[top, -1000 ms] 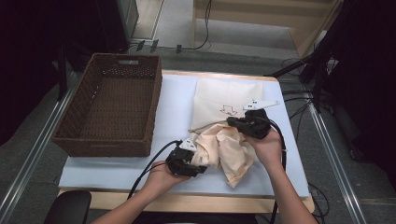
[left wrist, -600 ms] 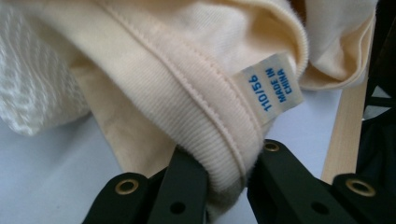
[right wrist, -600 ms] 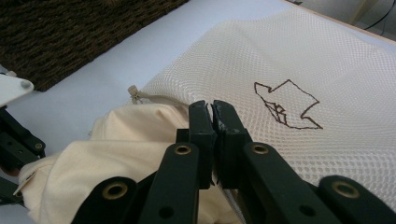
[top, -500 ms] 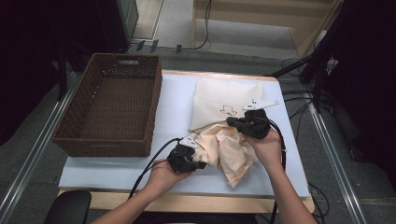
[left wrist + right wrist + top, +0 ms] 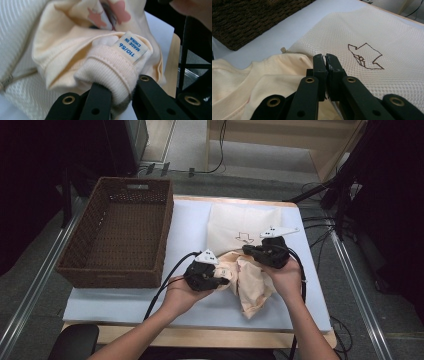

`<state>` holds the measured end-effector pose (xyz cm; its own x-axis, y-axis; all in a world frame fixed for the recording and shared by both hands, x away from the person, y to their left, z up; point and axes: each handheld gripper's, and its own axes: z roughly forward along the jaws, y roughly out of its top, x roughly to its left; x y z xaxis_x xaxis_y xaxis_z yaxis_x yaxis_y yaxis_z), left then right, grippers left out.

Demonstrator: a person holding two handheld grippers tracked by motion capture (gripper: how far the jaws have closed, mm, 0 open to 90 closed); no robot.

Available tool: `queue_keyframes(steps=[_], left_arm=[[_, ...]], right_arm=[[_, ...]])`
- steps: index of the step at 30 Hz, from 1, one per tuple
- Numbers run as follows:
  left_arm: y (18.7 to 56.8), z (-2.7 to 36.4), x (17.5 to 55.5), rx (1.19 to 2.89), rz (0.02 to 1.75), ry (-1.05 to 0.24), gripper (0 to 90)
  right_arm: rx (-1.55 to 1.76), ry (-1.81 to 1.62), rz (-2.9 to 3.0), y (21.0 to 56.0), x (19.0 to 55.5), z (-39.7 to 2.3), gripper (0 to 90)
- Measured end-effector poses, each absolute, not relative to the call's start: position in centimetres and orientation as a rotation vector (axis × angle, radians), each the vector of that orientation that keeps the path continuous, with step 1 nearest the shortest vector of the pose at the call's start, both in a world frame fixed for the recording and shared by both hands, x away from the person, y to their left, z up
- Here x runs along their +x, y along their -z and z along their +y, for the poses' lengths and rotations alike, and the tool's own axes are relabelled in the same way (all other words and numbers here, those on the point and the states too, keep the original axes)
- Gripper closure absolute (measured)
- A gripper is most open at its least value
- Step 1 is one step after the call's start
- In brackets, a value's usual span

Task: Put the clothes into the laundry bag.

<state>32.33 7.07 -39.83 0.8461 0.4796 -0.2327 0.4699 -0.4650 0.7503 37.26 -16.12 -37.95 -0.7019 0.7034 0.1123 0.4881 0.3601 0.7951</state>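
Observation:
A cream garment lies crumpled on the mat, partly at the mouth of a white mesh bag marked with a drawn arrow. My left gripper is shut on the garment's ribbed hem, beside its size label, and holds it a little off the table. My right gripper sits at the bag's near edge. In the right gripper view its jaws are pressed together on the edge of the mesh bag, with the garment to their left.
A dark wicker basket stands at the left of the pale mat; its wall also shows in the right gripper view. Cables trail from both grippers toward the table's front edge.
My left gripper has risen slightly with the garment's hem in it. The right gripper has stayed where it was on the bag's edge.

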Motion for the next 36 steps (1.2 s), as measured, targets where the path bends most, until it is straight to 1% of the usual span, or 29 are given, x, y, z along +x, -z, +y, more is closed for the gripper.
queue_keyframes(steps=[11,17,25,36], left_arm=[[40.4,4.3,34.9,2.163,0.707,0.005,88.3],[41.8,3.3,36.1,2.231,0.724,-0.003,88.2],[43.5,2.9,37.8,2.253,0.788,-0.010,88.2],[42.9,2.3,39.5,2.239,0.840,-0.026,88.2]], right_arm=[[1.068,-1.258,2.373,37.9,37.2,-16.2,88.7],[1.064,-1.262,2.374,37.8,37.2,-16.2,88.7],[1.069,-1.268,2.376,37.7,37.2,-16.2,88.8],[1.062,-1.279,2.387,37.6,37.1,-16.0,88.8]])
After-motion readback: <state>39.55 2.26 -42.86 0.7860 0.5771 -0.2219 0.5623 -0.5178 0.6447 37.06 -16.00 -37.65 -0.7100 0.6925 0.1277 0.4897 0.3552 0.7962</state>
